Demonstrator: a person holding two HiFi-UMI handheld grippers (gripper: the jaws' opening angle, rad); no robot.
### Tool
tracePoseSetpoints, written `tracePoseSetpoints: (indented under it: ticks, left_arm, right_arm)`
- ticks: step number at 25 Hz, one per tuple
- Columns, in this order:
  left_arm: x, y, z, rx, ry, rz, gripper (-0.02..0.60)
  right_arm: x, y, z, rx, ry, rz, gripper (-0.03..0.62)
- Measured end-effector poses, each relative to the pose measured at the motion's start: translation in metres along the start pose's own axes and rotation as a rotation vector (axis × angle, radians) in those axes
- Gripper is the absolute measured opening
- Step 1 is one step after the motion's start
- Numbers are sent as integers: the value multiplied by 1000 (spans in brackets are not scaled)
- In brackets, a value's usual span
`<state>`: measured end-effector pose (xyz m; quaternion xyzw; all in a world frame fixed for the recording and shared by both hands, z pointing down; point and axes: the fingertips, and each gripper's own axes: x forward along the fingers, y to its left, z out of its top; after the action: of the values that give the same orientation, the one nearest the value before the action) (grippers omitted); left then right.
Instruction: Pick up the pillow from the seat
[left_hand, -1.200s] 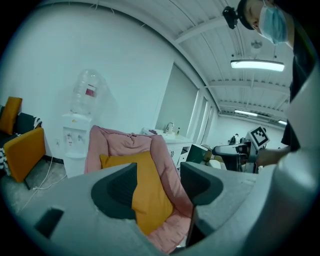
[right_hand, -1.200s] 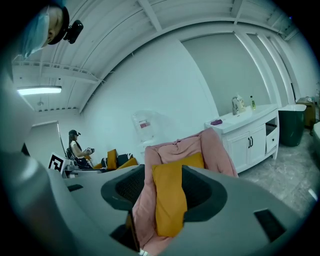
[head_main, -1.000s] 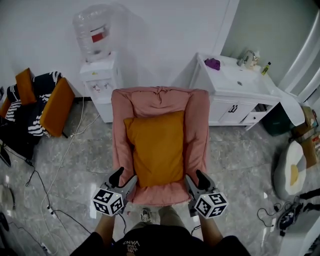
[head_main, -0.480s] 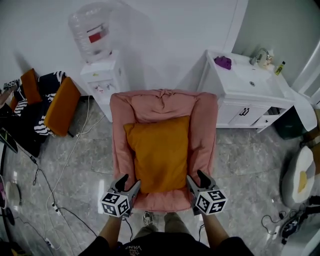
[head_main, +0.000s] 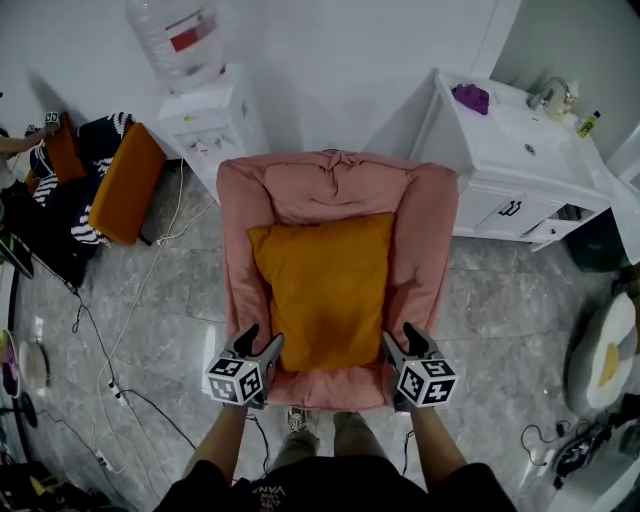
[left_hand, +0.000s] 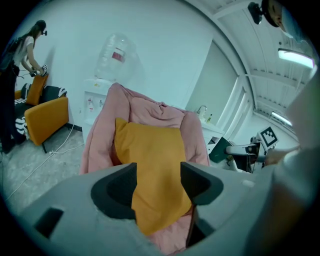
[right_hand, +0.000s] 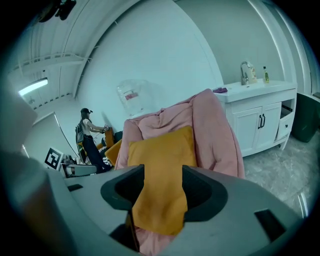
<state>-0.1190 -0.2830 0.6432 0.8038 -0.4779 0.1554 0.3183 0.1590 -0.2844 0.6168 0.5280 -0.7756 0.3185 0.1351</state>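
An orange pillow (head_main: 322, 290) leans upright along the seat and back of a pink armchair (head_main: 242, 250). My left gripper (head_main: 258, 342) hovers at the seat's front left corner, beside the pillow's near end, open and empty. My right gripper (head_main: 402, 340) stands at the front right corner, likewise open. In the left gripper view the pillow (left_hand: 150, 155) shows beyond the parted jaws of that gripper (left_hand: 158, 176), apart from them. In the right gripper view the pillow (right_hand: 162, 150) also lies past the open gripper (right_hand: 162, 184). Neither gripper touches the pillow.
A water dispenser (head_main: 205, 110) stands behind the armchair on the left, and a white sink cabinet (head_main: 520, 160) on the right. An orange and striped seat (head_main: 120, 185) is at far left. Cables (head_main: 110, 340) run over the tiled floor. A person (left_hand: 20, 65) stands far off.
Both grippers have sunk and drawn in toward the seat's front corners, either side of the pillow's near end. Their jaws stand as wide as before. The pillow has not moved.
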Motion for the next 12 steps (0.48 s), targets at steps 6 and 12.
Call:
tracePoseSetpoints:
  ticks: [6, 12]
  left_arm:
    - [38, 24, -10, -27, 71, 20, 292]
    - [81, 38, -8, -58, 109, 11, 323]
  right_arm:
    - [41, -18, -10, 3, 62, -3, 236]
    - [86, -33, -15, -12, 136, 29, 265]
